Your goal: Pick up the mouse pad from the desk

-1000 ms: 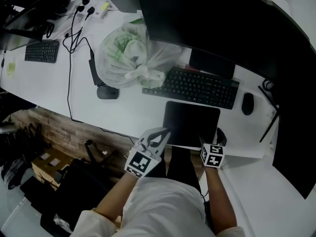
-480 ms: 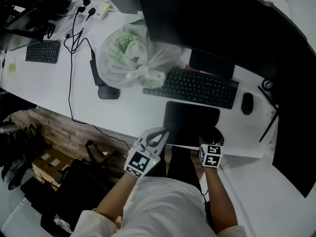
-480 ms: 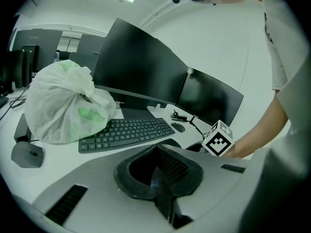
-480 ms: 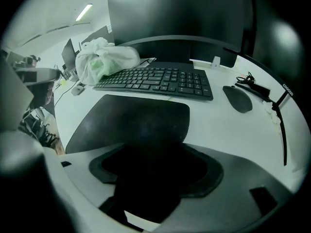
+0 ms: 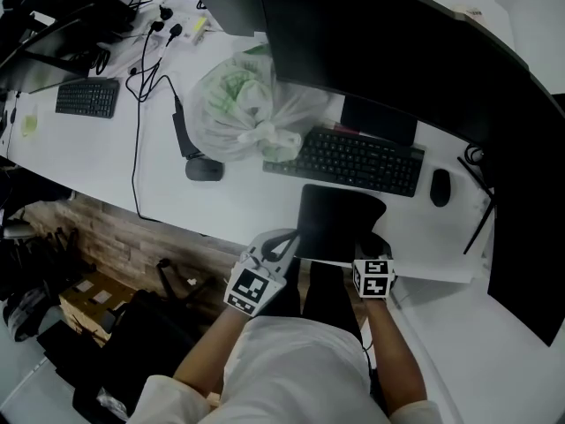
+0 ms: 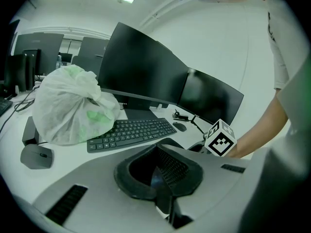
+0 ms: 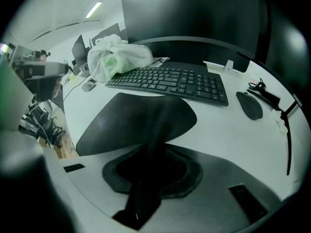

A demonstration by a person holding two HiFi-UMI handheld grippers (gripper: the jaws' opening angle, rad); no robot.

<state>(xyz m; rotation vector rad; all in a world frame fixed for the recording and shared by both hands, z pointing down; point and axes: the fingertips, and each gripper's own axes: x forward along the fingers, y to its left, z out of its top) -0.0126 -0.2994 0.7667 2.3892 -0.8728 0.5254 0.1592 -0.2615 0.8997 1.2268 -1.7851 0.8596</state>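
Observation:
The black mouse pad [image 5: 335,219] lies on the white desk [image 5: 247,206] in front of the keyboard, its near edge at the desk's front. My right gripper [image 5: 369,247] is at the pad's near right corner. In the right gripper view the jaws are closing, and the pad [image 7: 136,115] is drawn up in a fold between the right gripper's [image 7: 146,178] pads. My left gripper [image 5: 287,237] hovers just left of the pad's near left corner, its tips together with nothing in them. The left gripper [image 6: 163,178] looks across the desk toward the right gripper's marker cube [image 6: 220,138].
A black keyboard [image 5: 353,162] sits right behind the pad, with a black mouse [image 5: 440,186] to its right. A knotted white plastic bag [image 5: 243,104] and a second mouse [image 5: 204,170] lie to the left. Dark monitors [image 5: 380,51] stand at the back, cables at the far left.
The right gripper has crept forward onto the pad's near right corner and its jaws have come together on it. The left gripper has stayed where it was.

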